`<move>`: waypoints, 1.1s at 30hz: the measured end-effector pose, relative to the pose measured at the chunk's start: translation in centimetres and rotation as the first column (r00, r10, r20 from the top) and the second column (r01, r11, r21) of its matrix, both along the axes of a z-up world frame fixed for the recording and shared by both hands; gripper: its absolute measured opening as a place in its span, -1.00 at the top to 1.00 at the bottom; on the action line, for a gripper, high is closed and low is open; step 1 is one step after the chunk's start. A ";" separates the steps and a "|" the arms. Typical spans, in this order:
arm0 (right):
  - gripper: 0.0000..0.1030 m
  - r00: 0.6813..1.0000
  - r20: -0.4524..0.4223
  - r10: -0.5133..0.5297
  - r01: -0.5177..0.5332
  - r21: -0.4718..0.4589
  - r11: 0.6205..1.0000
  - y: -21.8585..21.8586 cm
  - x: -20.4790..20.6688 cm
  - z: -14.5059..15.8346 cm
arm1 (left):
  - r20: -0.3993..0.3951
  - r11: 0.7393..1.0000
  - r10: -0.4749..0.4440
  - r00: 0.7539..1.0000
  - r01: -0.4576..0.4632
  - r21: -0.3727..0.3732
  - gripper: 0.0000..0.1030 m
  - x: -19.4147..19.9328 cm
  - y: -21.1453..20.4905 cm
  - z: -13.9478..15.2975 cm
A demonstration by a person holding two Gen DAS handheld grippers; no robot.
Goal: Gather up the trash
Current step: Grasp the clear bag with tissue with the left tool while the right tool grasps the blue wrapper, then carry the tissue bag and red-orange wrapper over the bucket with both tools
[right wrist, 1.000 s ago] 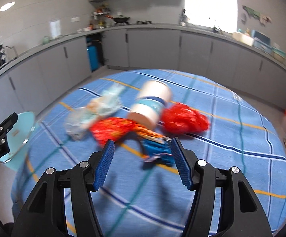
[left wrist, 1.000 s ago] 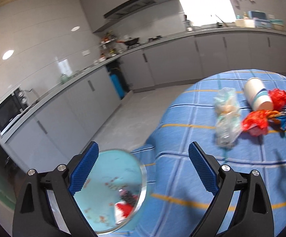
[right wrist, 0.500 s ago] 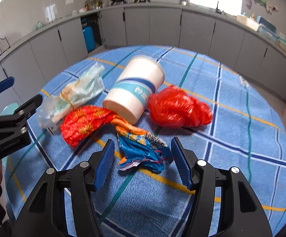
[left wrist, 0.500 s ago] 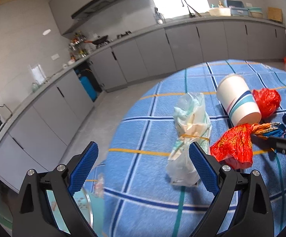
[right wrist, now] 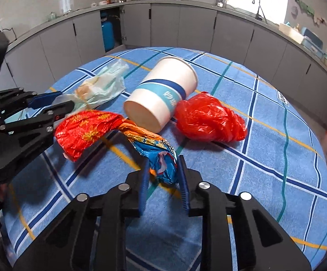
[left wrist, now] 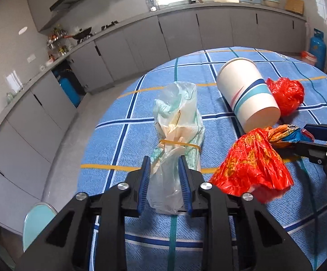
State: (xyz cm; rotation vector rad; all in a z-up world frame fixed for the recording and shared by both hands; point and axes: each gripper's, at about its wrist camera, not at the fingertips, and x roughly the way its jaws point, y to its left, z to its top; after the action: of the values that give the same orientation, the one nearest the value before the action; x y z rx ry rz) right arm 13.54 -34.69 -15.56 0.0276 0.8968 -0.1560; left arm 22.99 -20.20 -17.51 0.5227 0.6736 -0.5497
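**Both grippers closing on trash on the blue plaid table**

Left gripper (left wrist: 164, 178): jaws closing, blue pads squeezing the near end of the clear plastic bag (left wrist: 178, 126). The bag has a yellow rubber band (left wrist: 179, 143) round its middle and lies flat on the blue checked tablecloth (left wrist: 127, 140), near the table's left edge.

Right gripper (right wrist: 162, 178): jaws closing around the blue tail of the red-orange-blue foil wrapper (right wrist: 118, 133). The right pad is against the foil; the left pad is blurred, so contact there is unclear. The wrapper's red end stretches left toward the left gripper.

White paper cup (right wrist: 161, 94) with blue bands lies on its side in the middle of the table, base toward the camera, touching the wrapper's twisted middle. Crumpled red plastic bag (right wrist: 208, 118) lies just right of the cup, touching it.

Light-blue round bin lid (left wrist: 37, 221) shows below the table edge in the left wrist view. Grey kitchen cabinets (right wrist: 186, 22) run round the back.
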 end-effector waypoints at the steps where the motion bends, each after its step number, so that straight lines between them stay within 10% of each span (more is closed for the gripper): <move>1: 0.58 1.000 0.002 0.003 -0.003 0.003 1.000 0.1 -0.1 0.1 | 0.002 1.000 -0.004 1.000 0.004 -0.002 0.74 -0.2 0.1 0.1; 23: 0.70 0.992 0.106 -0.065 0.040 0.223 0.974 2.3 -3.9 3.5 | 0.166 0.972 0.223 0.961 -0.206 -0.113 0.83 -7.1 11.8 5.0; 33: 0.70 0.988 0.155 -0.011 -0.017 0.178 0.984 7.6 -4.1 4.9 | 0.223 0.943 0.327 0.918 -0.303 -0.137 0.83 -9.1 17.3 6.1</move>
State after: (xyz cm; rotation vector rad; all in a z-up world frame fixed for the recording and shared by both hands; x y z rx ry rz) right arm 9.46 -27.12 -10.68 0.2038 0.7523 -0.0691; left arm 13.94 -2.93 -11.36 0.3692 0.4802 -0.2077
